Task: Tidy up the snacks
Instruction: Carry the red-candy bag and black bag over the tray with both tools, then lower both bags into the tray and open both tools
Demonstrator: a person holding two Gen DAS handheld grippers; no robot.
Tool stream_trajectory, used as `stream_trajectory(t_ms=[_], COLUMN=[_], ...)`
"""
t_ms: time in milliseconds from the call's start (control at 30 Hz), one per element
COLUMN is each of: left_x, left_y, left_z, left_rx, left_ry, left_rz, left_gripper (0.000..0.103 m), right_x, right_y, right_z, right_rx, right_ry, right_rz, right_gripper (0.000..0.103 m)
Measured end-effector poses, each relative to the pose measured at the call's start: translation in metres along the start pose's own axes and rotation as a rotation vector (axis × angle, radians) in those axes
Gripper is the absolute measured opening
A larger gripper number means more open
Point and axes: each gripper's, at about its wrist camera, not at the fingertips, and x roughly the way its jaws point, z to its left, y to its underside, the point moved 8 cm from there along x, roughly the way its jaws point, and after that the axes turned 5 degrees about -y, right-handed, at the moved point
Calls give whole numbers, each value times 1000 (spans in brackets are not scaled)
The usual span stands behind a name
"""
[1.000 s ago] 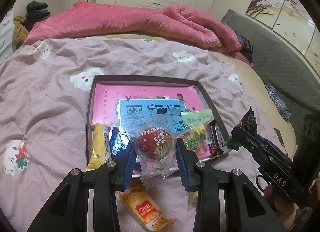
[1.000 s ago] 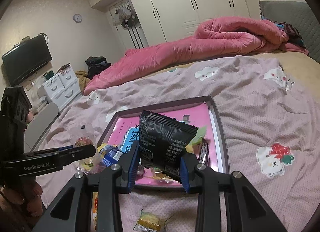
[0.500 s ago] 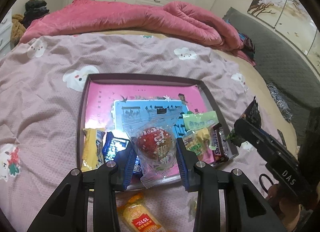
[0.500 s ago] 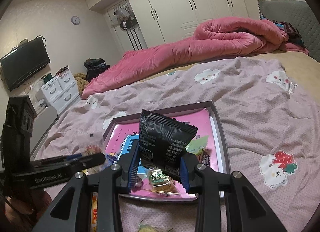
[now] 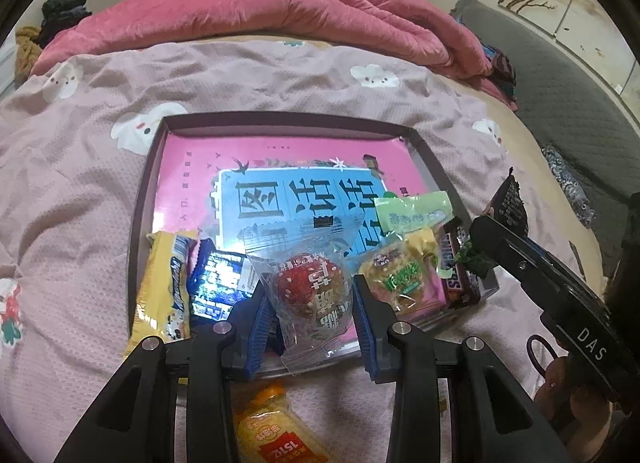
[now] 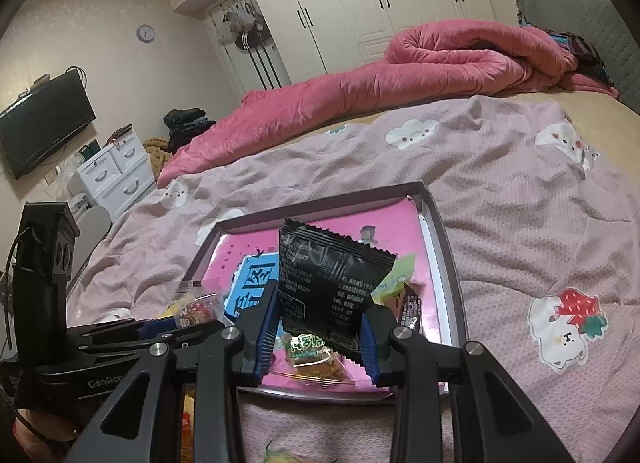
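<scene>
My left gripper (image 5: 310,327) is shut on a clear packet with a red strawberry-print sweet (image 5: 310,295), held over the near edge of the pink tray (image 5: 280,123). My right gripper (image 6: 318,337) is shut on a black snack packet (image 6: 328,287), held above the tray's (image 6: 440,223) near right part; the packet also shows in the left wrist view (image 5: 508,207). In the tray lie a yellow bar (image 5: 166,283), a blue packet (image 5: 218,283), a green-yellow packet (image 5: 404,259) and a dark chocolate bar (image 5: 456,267).
The tray rests on a pink bedspread (image 5: 80,183). An orange-yellow packet (image 5: 272,431) lies on the bed in front of the tray. A rolled red duvet (image 6: 360,91) lies at the far end. A dresser (image 6: 112,171) and TV (image 6: 44,119) stand left.
Both grippers moved forward toward the tray with their packets still held. The tray and its snacks now look closer in both views.
</scene>
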Motion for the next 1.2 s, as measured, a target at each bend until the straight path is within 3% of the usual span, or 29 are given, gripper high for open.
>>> stream_trajectory(t_ms=[800,1200], left_x=[9,12], left_y=[4,6], left_z=[-1,4], left_rx=[2,-9], left_ry=[-6,-16], left_rz=[18,28], left_gripper=[40,40], right_x=[26,21], right_y=[26,28], right_z=[-10,-12], right_rx=[-7,0], right_ry=[15,28], right_rz=[85,80], right_gripper=[36,37])
